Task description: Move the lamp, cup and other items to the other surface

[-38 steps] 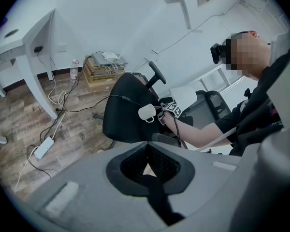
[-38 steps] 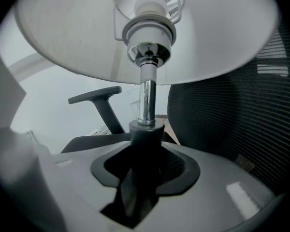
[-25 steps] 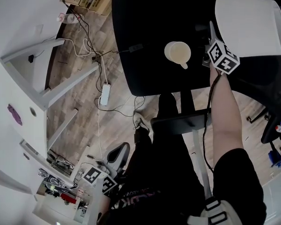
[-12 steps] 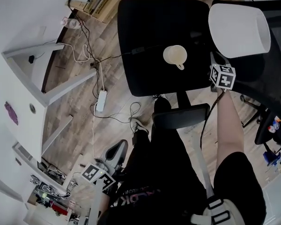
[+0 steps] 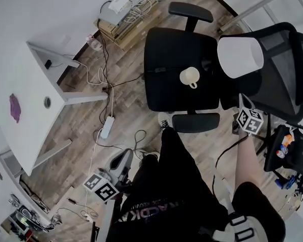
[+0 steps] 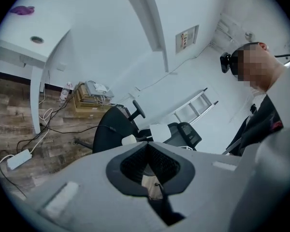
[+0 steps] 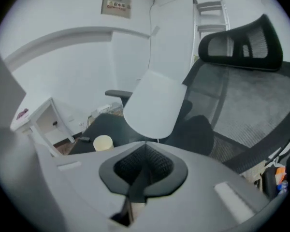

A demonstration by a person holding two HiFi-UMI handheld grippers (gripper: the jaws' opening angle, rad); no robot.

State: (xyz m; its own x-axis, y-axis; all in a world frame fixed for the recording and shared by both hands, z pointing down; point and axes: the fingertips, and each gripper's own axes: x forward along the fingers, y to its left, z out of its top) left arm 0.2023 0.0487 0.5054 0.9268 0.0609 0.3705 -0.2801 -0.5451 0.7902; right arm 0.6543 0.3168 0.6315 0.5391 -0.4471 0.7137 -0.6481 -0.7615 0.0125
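Cups: one cup [image 5: 190, 76], upright on the chair seat [image 5: 166, 69].
Lamps: one lamp [image 5: 240, 57], white shade, on the same chair, near the cup but apart from it.
Surface: one white surface [image 5: 30, 79], well apart to your left, carrying one purple item [image 5: 14, 108].
Right hand-held gripper [image 7: 145, 149]: your jaws have just closed together, nothing between them.
Left hand-held gripper [image 6: 146, 149]: jaws together, empty.

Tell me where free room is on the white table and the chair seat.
The white table is bare beyond the purple object, toward its far corner. The chair seat is free left of the cup, crowded at right by the lamp.
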